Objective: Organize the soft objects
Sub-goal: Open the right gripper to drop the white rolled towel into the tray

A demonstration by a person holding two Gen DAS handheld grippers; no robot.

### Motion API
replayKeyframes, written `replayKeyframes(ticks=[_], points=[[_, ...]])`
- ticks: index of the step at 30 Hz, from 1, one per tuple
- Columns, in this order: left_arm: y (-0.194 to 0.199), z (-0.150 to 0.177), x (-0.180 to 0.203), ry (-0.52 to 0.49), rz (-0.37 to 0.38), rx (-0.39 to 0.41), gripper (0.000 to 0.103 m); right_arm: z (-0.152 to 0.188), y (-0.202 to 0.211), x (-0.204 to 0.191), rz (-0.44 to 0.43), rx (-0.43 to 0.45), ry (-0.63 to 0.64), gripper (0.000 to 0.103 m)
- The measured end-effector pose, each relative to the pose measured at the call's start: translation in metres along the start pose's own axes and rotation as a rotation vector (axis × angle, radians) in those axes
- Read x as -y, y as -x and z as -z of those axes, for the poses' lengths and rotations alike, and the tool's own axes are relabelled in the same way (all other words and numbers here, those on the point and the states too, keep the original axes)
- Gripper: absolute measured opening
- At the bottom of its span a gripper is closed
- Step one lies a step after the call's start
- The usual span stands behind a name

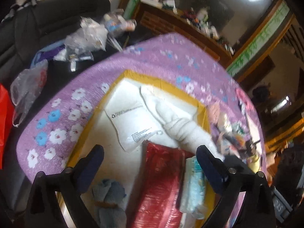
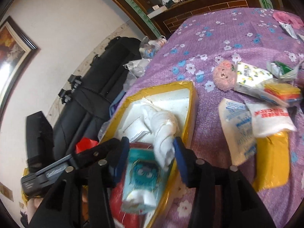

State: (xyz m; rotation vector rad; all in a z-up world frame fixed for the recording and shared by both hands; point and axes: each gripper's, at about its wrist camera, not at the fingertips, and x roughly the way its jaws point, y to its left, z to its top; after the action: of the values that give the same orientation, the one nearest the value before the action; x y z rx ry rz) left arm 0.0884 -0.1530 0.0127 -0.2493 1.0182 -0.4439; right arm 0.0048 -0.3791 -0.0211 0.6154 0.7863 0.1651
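Observation:
A yellow-rimmed box [image 1: 140, 75] [image 2: 191, 102] lies on the purple flowered bedspread [image 2: 228, 34]. Inside are a white plastic pouch [image 1: 131, 117], a rolled white cloth [image 1: 180, 127] [image 2: 163, 125], a red packet [image 1: 159, 180], a teal tissue pack [image 1: 193, 180] [image 2: 140, 174] and a blue-grey soft toy [image 1: 108, 195]. My left gripper [image 1: 150, 152] hangs wide open over the box, above the red packet, gripping nothing. My right gripper [image 2: 151, 146] is open over the box's near end. The tissue pack and the cloth's tip lie between its blue pads, which do not press on them.
On the bedspread right of the box lie a pink plush [image 2: 224, 76], a desiccant sachet [image 2: 237, 127], a yellow packet [image 2: 271, 161] and several more packets. A black bag [image 2: 91, 98], clear plastic bags [image 1: 28, 87] and a red bag [image 1: 4, 123] crowd the bed's left side.

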Motion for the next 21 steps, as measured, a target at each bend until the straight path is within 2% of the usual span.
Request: replayKeyframes(ticks=[1, 3, 5, 8, 13, 21], points=[[0.008, 0.003, 0.001, 0.007, -0.008, 0.027, 0.099, 0.002, 0.009, 0.001, -0.014, 0.015, 0.005, 0.056], [0.026, 0.012, 0.007, 0.013, -0.024, 0.084, 0.099, 0.007, 0.025, 0.002, -0.036, 0.04, 0.017, 0.066], [0.04, 0.025, 0.017, 0.0, -0.021, 0.098, 0.099, 0.016, 0.041, 0.007, -0.053, 0.054, 0.029, 0.072], [0.057, 0.047, 0.033, -0.029, 0.004, 0.107, 0.099, 0.03, 0.057, 0.019, -0.077, 0.031, 0.025, 0.072], [0.069, 0.083, 0.068, -0.066, 0.057, 0.068, 0.099, 0.051, 0.079, 0.047, -0.073, 0.01, 0.004, 0.072], [0.058, 0.119, 0.127, -0.155, 0.075, 0.002, 0.099, 0.063, 0.111, 0.093, -0.039, 0.015, -0.062, 0.072]])
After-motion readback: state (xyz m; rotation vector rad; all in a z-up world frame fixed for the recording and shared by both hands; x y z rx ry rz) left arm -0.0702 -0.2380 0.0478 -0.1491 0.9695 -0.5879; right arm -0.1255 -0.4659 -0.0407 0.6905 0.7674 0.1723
